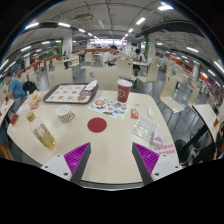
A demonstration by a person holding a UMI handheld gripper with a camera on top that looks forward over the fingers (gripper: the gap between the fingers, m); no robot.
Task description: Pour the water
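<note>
Since the gripper (113, 157) hangs spread and empty above the table (110, 150), I'd line up squarely on the cup (124, 92) before pinching.

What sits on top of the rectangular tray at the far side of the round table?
The rectangular tray holds several small items, too small to identify. What lies beneath them is covered. The gripper is open, well short of it.

My two fingers with magenta pads (77, 156) are cut off at the base, so I see only their tips. The small flat packets on the pale round table (110, 140) are too small to read. The tall red paper cup's (124, 91) contents are hidden. People in the hall behind are blurred.
</note>
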